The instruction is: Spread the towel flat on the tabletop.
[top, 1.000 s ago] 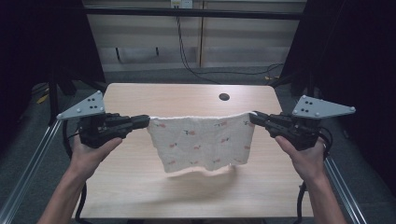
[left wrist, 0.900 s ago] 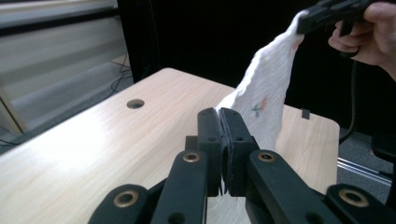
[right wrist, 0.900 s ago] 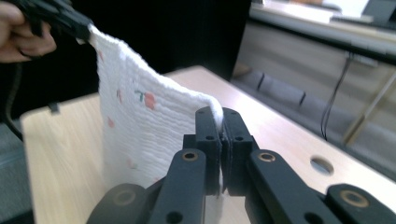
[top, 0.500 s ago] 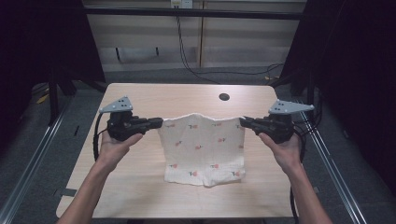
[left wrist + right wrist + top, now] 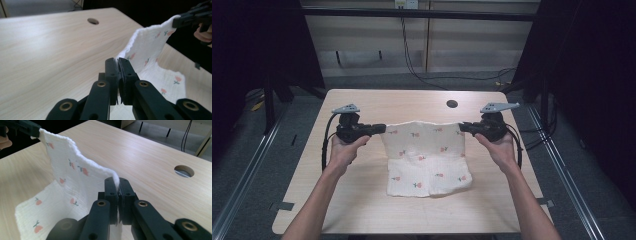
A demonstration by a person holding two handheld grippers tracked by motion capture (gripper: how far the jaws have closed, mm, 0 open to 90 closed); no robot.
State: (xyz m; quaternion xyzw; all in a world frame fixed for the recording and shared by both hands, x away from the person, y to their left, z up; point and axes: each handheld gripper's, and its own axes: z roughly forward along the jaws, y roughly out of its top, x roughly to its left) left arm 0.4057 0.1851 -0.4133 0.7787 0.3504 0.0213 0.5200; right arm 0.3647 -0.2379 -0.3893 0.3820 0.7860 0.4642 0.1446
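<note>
Forearms come in from the near edge of the wooden table, one on each side, each hand wrapped around a black gripper. Nearest the person, the lower half of a white muslin cloth printed with small red flowers lies flat on the tabletop, its front edge sitting roughly mid-table and a little rumpled at the right corner. From there the cloth rises up off the wood to its two top corners. The left gripper has its jaws pressed together on the cloth's upper left corner; in the left gripper view the black jaws meet with the white edge caught between them and the fabric running away toward the other gripper. The right gripper is likewise clamped on the upper right corner, and the right gripper view shows the fluffy hem pinched between its closed jaws. The top edge sags slightly between the two. Farther back, a round cable hole sits in the tabletop, well beyond the cloth. Behind the table, cables hang against a pale wall panel.
</note>
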